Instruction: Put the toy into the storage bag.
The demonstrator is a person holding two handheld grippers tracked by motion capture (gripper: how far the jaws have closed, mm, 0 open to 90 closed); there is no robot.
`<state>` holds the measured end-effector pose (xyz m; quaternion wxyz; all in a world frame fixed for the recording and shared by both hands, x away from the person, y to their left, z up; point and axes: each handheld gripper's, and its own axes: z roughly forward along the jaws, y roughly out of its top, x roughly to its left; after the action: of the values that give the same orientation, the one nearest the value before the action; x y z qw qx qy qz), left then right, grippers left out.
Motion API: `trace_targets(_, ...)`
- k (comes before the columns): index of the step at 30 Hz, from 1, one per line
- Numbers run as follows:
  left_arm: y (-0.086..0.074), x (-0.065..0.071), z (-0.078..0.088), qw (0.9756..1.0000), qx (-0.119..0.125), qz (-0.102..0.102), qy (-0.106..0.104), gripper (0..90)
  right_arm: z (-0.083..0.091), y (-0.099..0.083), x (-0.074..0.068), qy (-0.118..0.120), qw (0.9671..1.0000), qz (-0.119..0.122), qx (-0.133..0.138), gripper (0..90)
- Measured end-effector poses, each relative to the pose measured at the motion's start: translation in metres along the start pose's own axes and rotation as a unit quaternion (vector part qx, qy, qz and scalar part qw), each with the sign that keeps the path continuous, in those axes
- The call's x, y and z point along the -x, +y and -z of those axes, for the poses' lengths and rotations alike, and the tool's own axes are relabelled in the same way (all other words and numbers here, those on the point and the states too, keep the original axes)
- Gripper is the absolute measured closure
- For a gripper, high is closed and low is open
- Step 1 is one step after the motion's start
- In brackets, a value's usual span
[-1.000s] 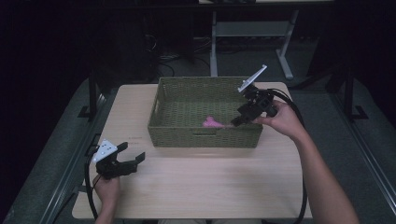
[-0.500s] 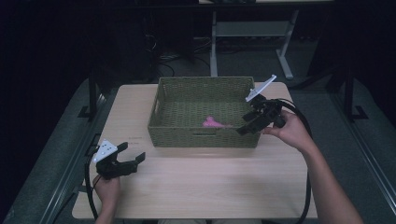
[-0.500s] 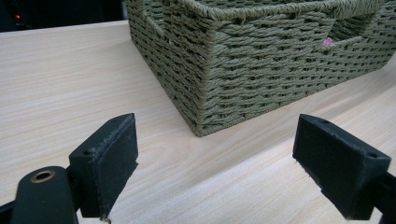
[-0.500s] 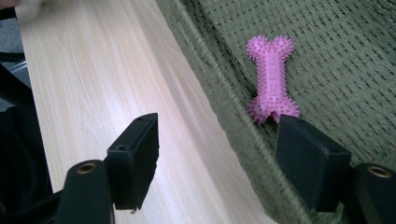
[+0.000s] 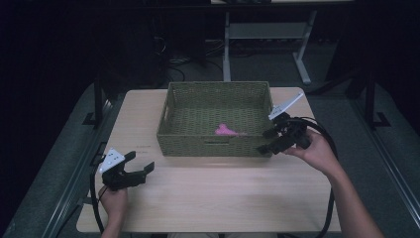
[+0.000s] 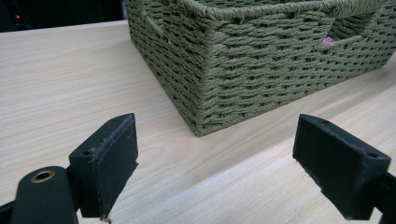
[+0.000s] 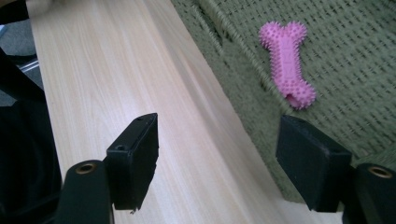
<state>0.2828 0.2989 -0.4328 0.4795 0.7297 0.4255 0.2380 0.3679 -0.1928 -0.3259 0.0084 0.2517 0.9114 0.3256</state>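
Since a second ago, we see our right gripper (image 5: 267,140) drawn back from over the basket (image 5: 214,145) to its right corner.
Our pink bone toy (image 7: 287,63) lies inside the basket on the bench (image 5: 223,198); right fingers (image 7: 133,161) gape empty, left gripper (image 5: 138,163) spread empty too.

A pink bone-shaped toy (image 7: 286,63), studded all over with small rubbery spikes, lies flat on the floor of the green woven basket (image 5: 173,104). It rests toward the basket's near wall, right of centre, touching no wall. The basket stands upright on the surface (image 5: 223,198).
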Motion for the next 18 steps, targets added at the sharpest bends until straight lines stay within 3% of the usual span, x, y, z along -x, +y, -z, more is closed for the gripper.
trace_targets(18,0.0,0.001,0.0,1.0,-0.001,0.0,0.0,13.6,-0.017,-0.044,-0.019,0.002,0.9999,-0.015,0.009,27.3)
